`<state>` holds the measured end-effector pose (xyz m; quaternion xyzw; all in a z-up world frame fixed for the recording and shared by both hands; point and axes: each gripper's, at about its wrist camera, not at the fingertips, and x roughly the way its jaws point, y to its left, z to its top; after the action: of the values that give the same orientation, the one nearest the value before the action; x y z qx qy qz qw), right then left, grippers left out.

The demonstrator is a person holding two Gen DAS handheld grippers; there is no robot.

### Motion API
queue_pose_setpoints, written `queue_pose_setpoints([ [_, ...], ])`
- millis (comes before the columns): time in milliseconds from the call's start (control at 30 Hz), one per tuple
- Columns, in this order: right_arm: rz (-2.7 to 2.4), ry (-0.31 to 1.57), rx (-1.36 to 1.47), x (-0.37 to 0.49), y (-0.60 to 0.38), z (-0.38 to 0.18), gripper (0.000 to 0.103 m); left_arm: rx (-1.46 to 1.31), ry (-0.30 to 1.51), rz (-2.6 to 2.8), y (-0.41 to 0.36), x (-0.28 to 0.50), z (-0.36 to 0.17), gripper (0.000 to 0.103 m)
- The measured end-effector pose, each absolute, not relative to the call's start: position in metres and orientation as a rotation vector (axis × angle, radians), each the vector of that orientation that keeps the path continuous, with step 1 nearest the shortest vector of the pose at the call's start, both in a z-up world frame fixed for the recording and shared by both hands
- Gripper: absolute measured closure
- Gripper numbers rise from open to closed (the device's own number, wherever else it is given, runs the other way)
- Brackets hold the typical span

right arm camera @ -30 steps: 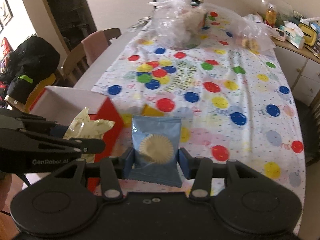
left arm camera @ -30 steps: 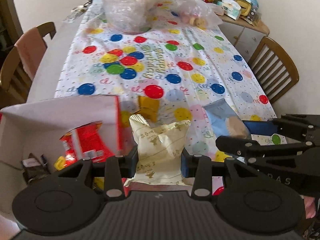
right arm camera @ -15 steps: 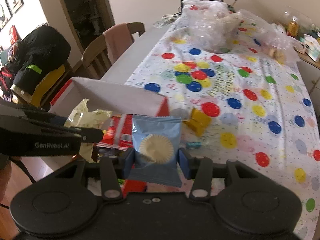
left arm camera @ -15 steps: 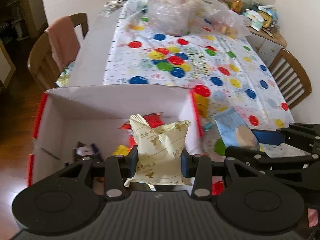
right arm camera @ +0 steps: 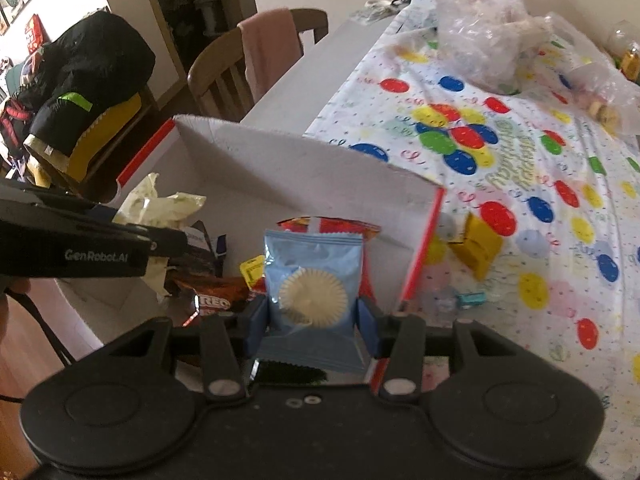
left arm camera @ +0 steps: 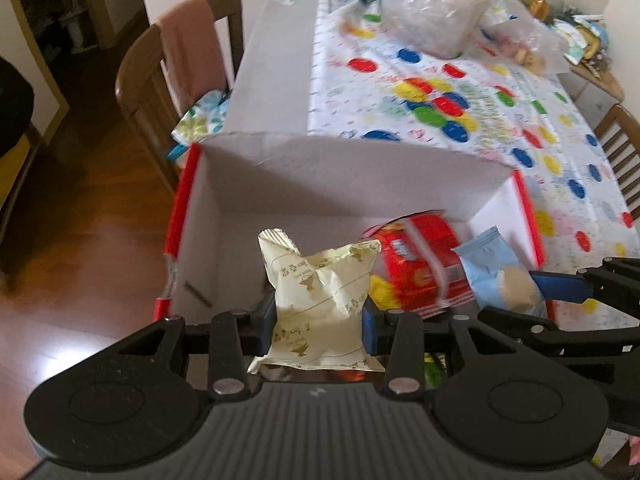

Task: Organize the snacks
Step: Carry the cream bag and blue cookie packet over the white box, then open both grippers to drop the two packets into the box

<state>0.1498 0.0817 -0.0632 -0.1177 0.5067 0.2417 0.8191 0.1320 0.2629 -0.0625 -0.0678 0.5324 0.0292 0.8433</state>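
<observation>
My left hand-held gripper (left arm camera: pixel 319 320) is closed on the cream packet (left arm camera: pixel 320 304), pinched across its lower half, and my right hand-held gripper (right arm camera: pixel 311 322) is closed the same way on the blue packet (right arm camera: pixel 314 288). Both hang over the open box (left arm camera: pixel 360 168), which sits at the near edge of the table (right arm camera: pixel 540 240) — cream toward the box's left side, blue toward its right wall. Inside the box I can see a red bag (left arm camera: pixel 420 268), a dark wrapper (right arm camera: pixel 212 300) and something yellow beneath them, so the floor is partly taken. To do this drop well, I would lower each packet until it is below the box's rim before letting go, so neither bounces off a wall or slides over the edge to the floor. I would set the cream one into the bare left part of the box, and ease the blue one down beside the red bag rather than on its crest. The two grippers are close together, so I would release one at a time — left first, I think. A yellow box (right arm camera: pixel 476 244) and a small teal sweet (right arm camera: pixel 472 299) lie on the table just right of the box, not yet gathered.
</observation>
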Motion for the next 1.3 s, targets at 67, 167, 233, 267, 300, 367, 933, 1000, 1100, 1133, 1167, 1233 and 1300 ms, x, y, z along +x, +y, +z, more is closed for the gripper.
queue_pose_setpoints([
  [67, 0.514, 1.087, -0.254, 0.152, 0.089, -0.069, 0.057, -0.137, 1.136, 0.062, 0.268, 0.132, -0.068, 0.063],
  [167, 0.507, 1.092, -0.255, 0.158, 0.100, -0.078, 0.057, -0.128, 1.152, 0.063, 0.272, 0.135, -0.076, 0.063],
  [233, 0.502, 1.090, -0.263, 0.162, 0.106, -0.083, 0.057, -0.118, 1.160, 0.065, 0.274, 0.138, -0.081, 0.063],
  [267, 0.497, 1.090, -0.270, 0.164, 0.109, -0.086, 0.057, -0.113, 1.162, 0.064, 0.274, 0.140, -0.083, 0.063],
  [300, 0.494, 1.091, -0.275, 0.166, 0.111, -0.088, 0.057, -0.108, 1.167, 0.060, 0.273, 0.143, -0.085, 0.063],
  [367, 0.491, 1.093, -0.285, 0.171, 0.116, -0.093, 0.057, -0.096, 1.174, 0.054, 0.273, 0.148, -0.089, 0.063],
  [933, 0.470, 1.119, -0.312, 0.177, 0.125, -0.108, 0.056, -0.047, 1.271, 0.052, 0.275, 0.171, -0.115, 0.063],
  [1000, 0.472, 1.121, -0.309, 0.178, 0.125, -0.109, 0.052, -0.049, 1.271, 0.054, 0.275, 0.170, -0.115, 0.063],
  [1100, 0.474, 1.119, -0.298, 0.178, 0.123, -0.108, 0.048, -0.051, 1.266, 0.058, 0.275, 0.169, -0.114, 0.060],
  [1133, 0.473, 1.118, -0.295, 0.178, 0.123, -0.108, 0.048, -0.054, 1.265, 0.057, 0.275, 0.169, -0.114, 0.058],
  [1167, 0.475, 1.115, -0.293, 0.178, 0.122, -0.107, 0.048, -0.056, 1.264, 0.056, 0.275, 0.168, -0.113, 0.057],
  [1233, 0.476, 1.112, -0.287, 0.177, 0.121, -0.105, 0.045, -0.052, 1.256, 0.052, 0.273, 0.165, -0.111, 0.053],
  [1300, 0.480, 1.102, -0.279, 0.175, 0.119, -0.102, 0.039, -0.053, 1.244, 0.051, 0.271, 0.162, -0.108, 0.049],
])
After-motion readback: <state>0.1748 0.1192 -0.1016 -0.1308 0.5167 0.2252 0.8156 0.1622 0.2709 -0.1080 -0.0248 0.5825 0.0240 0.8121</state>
